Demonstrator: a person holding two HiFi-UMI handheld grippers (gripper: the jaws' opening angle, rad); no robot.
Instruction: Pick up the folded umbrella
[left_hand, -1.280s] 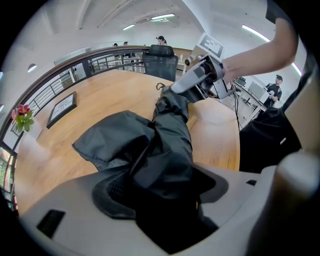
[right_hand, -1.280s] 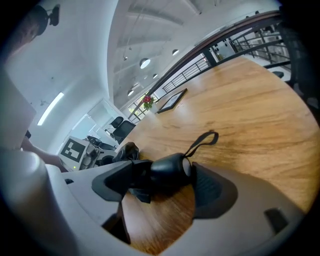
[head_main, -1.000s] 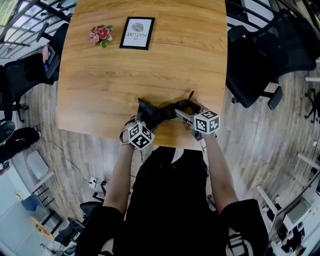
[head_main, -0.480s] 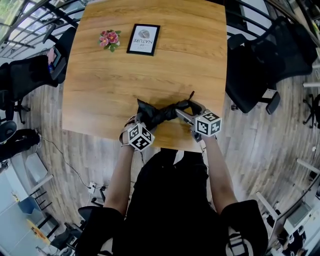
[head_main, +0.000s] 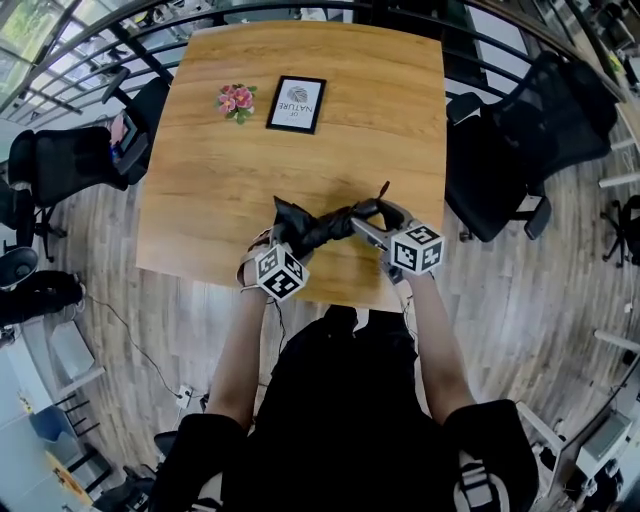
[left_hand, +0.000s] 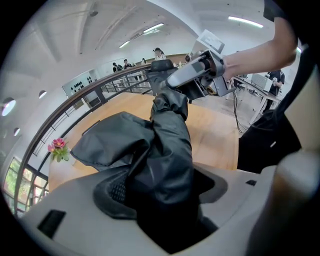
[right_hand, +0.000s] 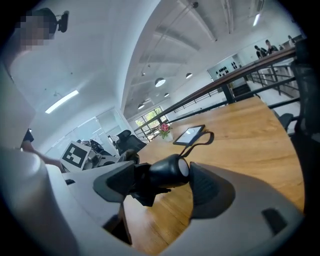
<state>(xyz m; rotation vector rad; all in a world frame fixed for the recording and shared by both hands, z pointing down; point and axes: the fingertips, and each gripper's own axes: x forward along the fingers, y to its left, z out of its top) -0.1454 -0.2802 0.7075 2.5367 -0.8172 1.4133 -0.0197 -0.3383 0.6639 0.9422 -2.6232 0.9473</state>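
**Folded black fabric umbrella (head_main: 318, 226) gripped at both ends, over the near edge of the light wooden bench (head_main: 300, 140).**
The left claw (head_main: 284, 236) is clamped on the crumpled canopy end. The right claw (head_main: 366, 216) is closed on the rounded black handle (right_hand: 169, 173). The umbrella spans the gap between them. Both bare forearms reach forward from the bench's near side, with the left claw tilted steeply down toward the bench and the right claw nearly level.

Folded umbrella (head_main: 318, 228) between fingers of left gripper (left_hand: 160, 192), handle (right_hand: 169, 175) between fingers of right gripper (right_hand: 167, 184), table (head_main: 220, 180) beneath fingertips, flowers (head_main: 237, 100) and framed card (head_main: 296, 104) well beyond
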